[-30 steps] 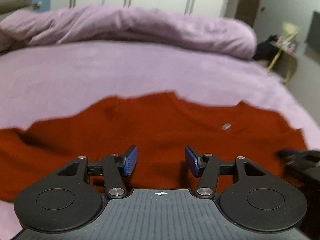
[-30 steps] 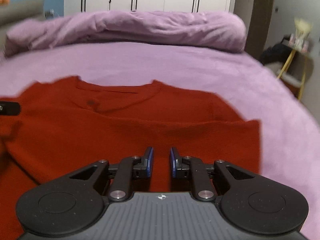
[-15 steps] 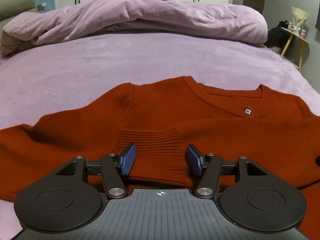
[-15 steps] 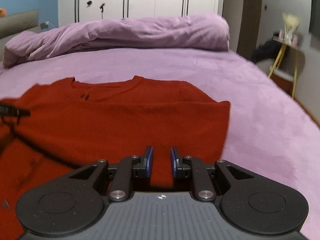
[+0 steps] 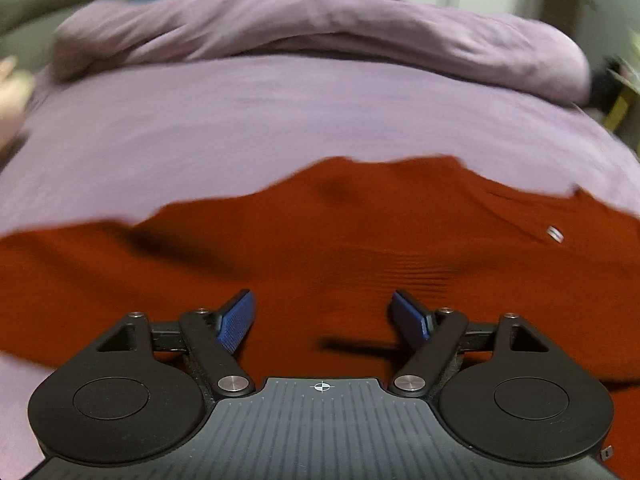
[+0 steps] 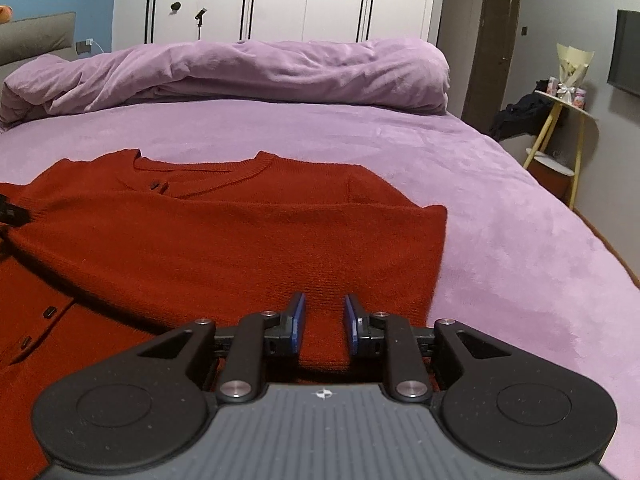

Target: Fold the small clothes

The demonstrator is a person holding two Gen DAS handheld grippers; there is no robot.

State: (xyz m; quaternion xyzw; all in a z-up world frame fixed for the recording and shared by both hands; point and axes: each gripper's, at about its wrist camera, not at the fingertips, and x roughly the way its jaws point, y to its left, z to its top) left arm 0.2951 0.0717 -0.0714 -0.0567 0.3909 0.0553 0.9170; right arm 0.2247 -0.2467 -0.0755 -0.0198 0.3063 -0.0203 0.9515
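Left gripper (image 5: 322,314) fingers released — just widening; right gripper (image 6: 324,322) opening off sweater (image 6: 240,240).

Each gripper, left gripper (image 5: 321,316) and right gripper (image 6: 322,322), is built from matte black linkage arms with silver pivot screws, blue ribbed finger pads (image 5: 236,322), round black discs, and a grey ridged body marked by a white crosshair.

Both wrist cams low, close over red cardigan (image 5: 320,248) (image 6: 224,240), facing 12 o'clock; shared: duvet (image 5: 320,28) (image 6: 240,72).
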